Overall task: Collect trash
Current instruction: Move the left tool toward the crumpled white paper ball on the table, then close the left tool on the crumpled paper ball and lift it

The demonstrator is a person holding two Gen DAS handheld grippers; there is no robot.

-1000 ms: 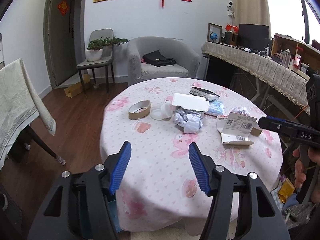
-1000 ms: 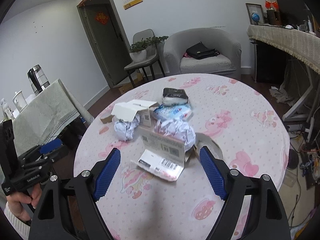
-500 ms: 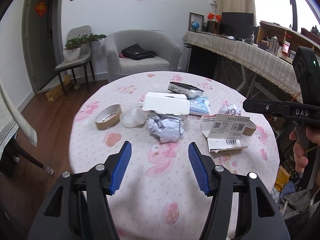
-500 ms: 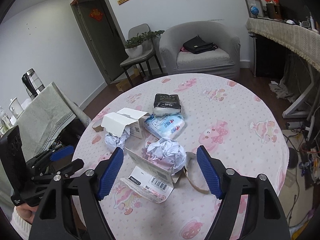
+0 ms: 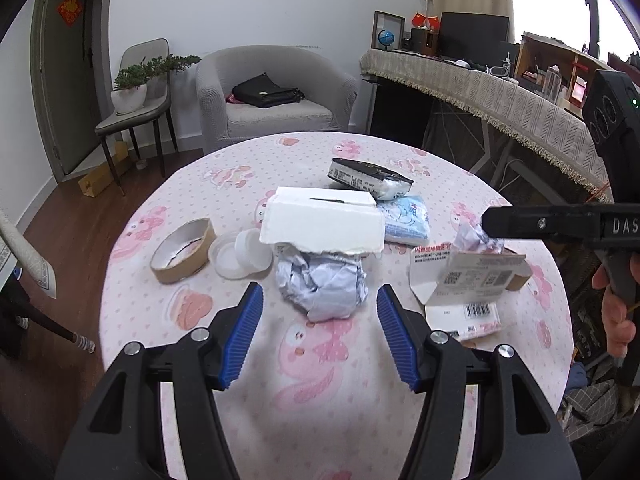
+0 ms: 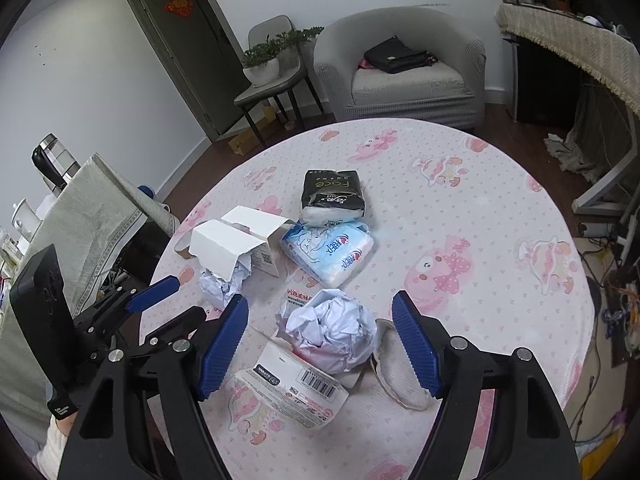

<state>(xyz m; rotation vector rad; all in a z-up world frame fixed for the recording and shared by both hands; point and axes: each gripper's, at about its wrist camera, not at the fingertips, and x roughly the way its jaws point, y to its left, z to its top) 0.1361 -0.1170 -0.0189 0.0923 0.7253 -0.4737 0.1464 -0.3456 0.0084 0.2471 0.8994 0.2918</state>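
Note:
Trash lies on a round table with a pink-patterned cloth. My left gripper is open, its jaws on either side of a crumpled white paper ball just ahead, under an open white carton. My right gripper is open, its jaws around a second crumpled paper ball that sits in a torn barcode box. That box also shows in the left wrist view. The first ball also shows in the right wrist view.
A brown tape ring, a white plastic lid, a black tissue pack and a blue tissue pack lie on the table. A grey armchair and a chair with a plant stand behind. A desk is at right.
Both grippers have moved forward and down toward the table. Each now has a crumpled paper ball between its open jaws. The objects on the table have not moved.

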